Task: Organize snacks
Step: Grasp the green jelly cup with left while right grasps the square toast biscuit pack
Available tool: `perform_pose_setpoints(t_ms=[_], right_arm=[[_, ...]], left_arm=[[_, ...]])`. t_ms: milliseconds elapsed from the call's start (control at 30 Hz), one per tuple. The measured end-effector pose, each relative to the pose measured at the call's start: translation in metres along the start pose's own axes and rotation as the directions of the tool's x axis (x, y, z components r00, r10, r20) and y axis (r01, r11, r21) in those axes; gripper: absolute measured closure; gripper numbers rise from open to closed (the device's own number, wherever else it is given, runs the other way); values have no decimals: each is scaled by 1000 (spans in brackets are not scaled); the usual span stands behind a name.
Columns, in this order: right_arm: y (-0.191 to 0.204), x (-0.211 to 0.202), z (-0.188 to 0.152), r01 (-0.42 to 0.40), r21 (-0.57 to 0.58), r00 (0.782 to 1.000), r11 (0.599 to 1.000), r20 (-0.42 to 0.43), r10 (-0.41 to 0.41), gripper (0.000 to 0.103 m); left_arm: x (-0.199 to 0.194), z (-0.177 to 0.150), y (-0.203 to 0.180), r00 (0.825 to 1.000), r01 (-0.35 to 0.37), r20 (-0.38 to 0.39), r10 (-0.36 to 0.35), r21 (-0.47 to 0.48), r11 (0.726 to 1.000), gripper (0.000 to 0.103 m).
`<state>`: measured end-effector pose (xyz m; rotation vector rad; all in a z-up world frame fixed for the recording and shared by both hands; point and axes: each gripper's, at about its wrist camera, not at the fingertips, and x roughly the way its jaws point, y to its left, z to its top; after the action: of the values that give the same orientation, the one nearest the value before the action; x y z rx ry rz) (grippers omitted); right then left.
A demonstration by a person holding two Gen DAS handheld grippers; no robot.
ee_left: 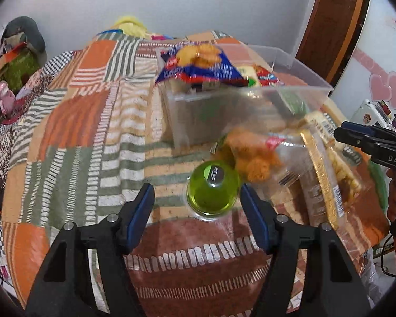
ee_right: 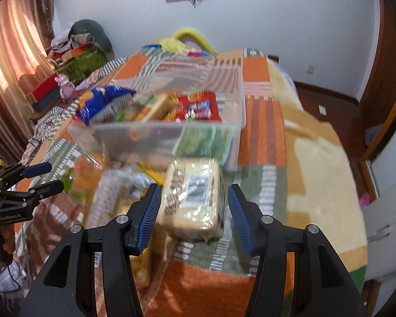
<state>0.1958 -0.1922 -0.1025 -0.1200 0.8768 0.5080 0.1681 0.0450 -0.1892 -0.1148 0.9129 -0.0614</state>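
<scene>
Only the left wrist view shows the green jelly cup [ee_left: 213, 190] on the bed [ee_left: 92, 121], between the spread fingers of the left gripper [ee_left: 197, 195], the right pad just beside it. Only the right wrist view shows the clear-wrapped snack pack [ee_right: 194, 200] between the right gripper's [ee_right: 194, 198] parted pads, untouched. The plastic bin [ee_right: 171, 129] beyond both is blurred, its packets hard to read.

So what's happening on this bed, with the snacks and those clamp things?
A person is sorting snacks into a clear bin on the bedspread, a gripper in each hand. The left gripper is open around a green jelly cup, not yet squeezing it. The right gripper is open around a wrapped pale snack pack. The bin already holds several packets; a few more lie loose in front of it.
</scene>
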Motion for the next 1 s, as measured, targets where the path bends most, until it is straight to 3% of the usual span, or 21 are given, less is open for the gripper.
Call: perform_pose_setpoints(t_ms=[133,300,767,967,1000], right_arm=[[-1,9,-3,-4,0,999,1000,-37,4,54],[6,15,-1,-11,-12,999,1000,-48,10,47],[-6,29,-4,-7,40,997,999,-82,10,43],[-3,20,-6,13,19,999,1000,-51,-12,50],[-3,20,-5,15,17,999,1000,-47,-14,50]], left_arm=[[10,0,-3,1000,4,-12,-4,1,1000,41],[23,4,-8,1000,6,-27,-5,7,1000,57],[16,5,1,1000,-18,3,18,-22,1000,58],[-3,9,2,999,-25,44,26,-26,999,59],[-6,10,2,998,-23,52,24,-25,999,65]])
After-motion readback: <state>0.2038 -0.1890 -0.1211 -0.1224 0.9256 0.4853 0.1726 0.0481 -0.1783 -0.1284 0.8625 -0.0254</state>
